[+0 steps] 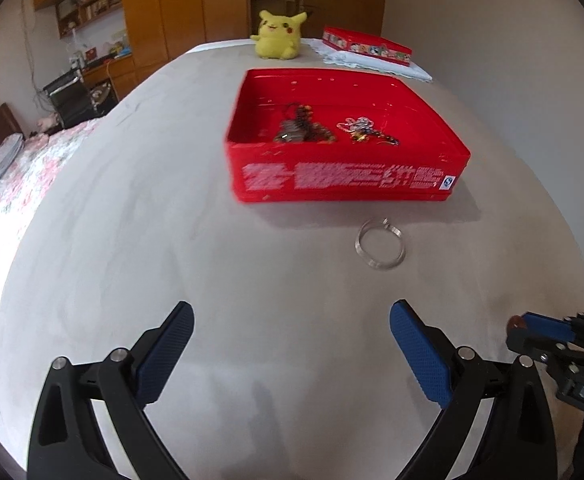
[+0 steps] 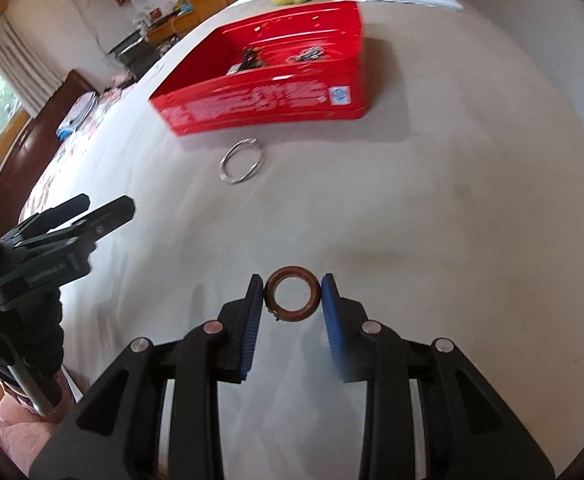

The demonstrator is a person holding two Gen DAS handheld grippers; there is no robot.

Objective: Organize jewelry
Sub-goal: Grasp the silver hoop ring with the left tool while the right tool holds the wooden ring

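Clamped between the right gripper's (image 2: 292, 294) blue pads, a brown ring (image 2: 292, 294) faces the camera hole-on, lifted off the sheet. Ahead, a clear bangle (image 2: 241, 161) lies flat just before the red tin (image 2: 259, 100), which holds blurred, probably beaded jewelry (image 1: 306, 128). Left gripper (image 1: 292, 320) hangs wide apart, empty. Grey bedsheet (image 1: 171, 240); yellow plush toy (image 1: 277, 36), wooden wardrobe (image 1: 179, 4) beyond.

red box (image 1: 344, 180): white print, blurred, unreadable; right gripper (image 1: 516, 324): label "DAS", partly legible
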